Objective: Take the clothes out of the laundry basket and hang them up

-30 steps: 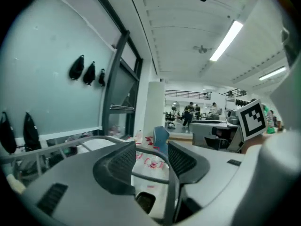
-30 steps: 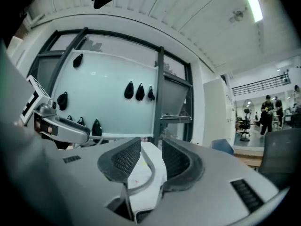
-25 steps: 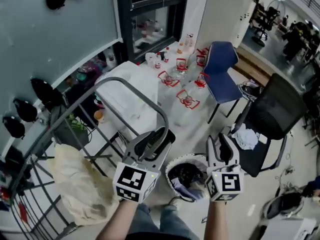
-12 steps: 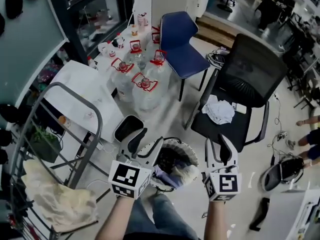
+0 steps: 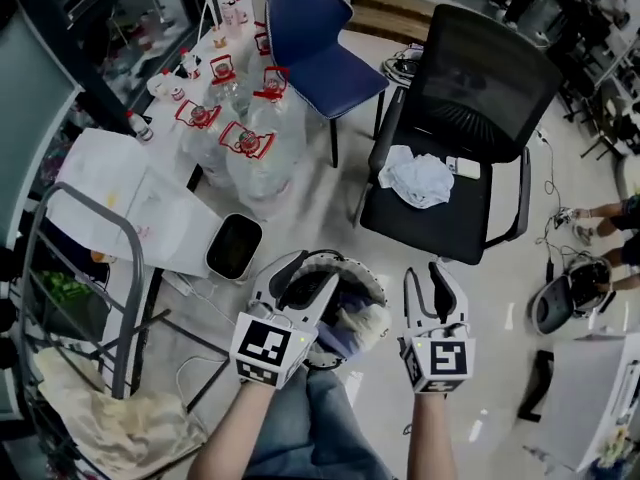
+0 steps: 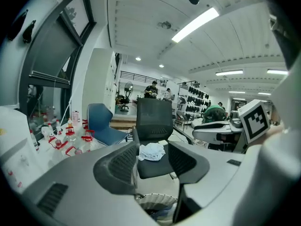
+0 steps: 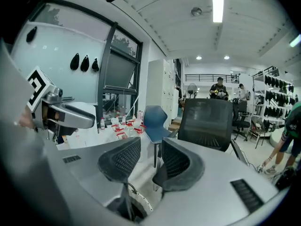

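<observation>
A round white laundry basket [image 5: 372, 290] stands on the floor by the person's legs, holding dark and pale clothes [image 5: 352, 324]. My left gripper [image 5: 298, 284] hovers over the basket's left side, jaws open with nothing between them. My right gripper [image 5: 430, 282] is just right of the basket, also open and empty. In the left gripper view the left gripper [image 6: 153, 163] points over the basket's rim [image 6: 157, 204]. In the right gripper view the right gripper [image 7: 149, 161] has the basket's edge [image 7: 141, 205] below it. A grey drying rack [image 5: 95, 230] at the left carries a cream cloth [image 5: 115, 426].
A black office chair [image 5: 480, 78] with a white cloth [image 5: 420, 178] on its seat stands ahead. A blue chair [image 5: 315, 43], several water bottles [image 5: 245, 143] and a dark-topped white box [image 5: 233, 248] lie ahead to the left. A white sheet [image 5: 125, 213] drapes beside the rack.
The head view has swung away from the rack towards the chairs. Both grippers have come down and forward; the left one now sits over the basket, the right one beside it.
</observation>
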The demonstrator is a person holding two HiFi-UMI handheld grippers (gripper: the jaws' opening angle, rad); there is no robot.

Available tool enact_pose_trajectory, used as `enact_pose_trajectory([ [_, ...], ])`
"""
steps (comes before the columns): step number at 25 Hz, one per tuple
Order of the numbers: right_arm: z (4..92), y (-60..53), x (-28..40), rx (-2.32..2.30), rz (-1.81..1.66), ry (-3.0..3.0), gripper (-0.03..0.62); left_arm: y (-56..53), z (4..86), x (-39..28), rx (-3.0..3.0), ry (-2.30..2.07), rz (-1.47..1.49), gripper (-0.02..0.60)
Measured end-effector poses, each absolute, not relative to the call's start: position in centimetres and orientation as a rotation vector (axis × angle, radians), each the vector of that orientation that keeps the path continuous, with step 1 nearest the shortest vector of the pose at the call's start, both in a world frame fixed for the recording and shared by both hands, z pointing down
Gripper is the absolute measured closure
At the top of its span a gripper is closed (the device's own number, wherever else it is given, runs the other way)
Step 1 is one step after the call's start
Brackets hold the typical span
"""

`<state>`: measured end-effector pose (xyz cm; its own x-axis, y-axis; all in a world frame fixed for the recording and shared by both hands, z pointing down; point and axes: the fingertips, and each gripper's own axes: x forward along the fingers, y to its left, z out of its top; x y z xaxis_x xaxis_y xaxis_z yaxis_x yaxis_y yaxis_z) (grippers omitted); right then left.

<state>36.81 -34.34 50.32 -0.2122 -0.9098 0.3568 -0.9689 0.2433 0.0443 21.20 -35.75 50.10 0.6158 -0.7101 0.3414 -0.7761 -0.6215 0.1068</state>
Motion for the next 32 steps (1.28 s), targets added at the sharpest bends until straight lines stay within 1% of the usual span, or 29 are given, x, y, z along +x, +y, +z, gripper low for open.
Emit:
enact_pose_trajectory([
  [7,59.3,-32.0,39.5,1.809,0.388,-2.106,0.451,-34.9,58.5,25.1,2.631,-1.049,0.469,0.360],
  [15,72.5,-28.7,39.2,1.761,0.520,-2.030,0.451,-33.0,70.8,26.9,2.597,-0.954,0.529,0.360],
  [24,87.1,-23.9,38.9,1.732,0.619,-1.951,0.451,-28.4,85.1,28.3,2.574,-0.812,0.587,0.360],
  [28,92.6,-22.2,39.2,1.704,0.682,-1.907,0.449,-26.8,89.2,28.9,2.580,-0.761,0.615,0.360],
  [32,96.0,-20.7,39.6,1.695,0.743,-1.849,0.417,-25.7,91.2,28.9,2.573,-0.739,0.622,0.360],
])
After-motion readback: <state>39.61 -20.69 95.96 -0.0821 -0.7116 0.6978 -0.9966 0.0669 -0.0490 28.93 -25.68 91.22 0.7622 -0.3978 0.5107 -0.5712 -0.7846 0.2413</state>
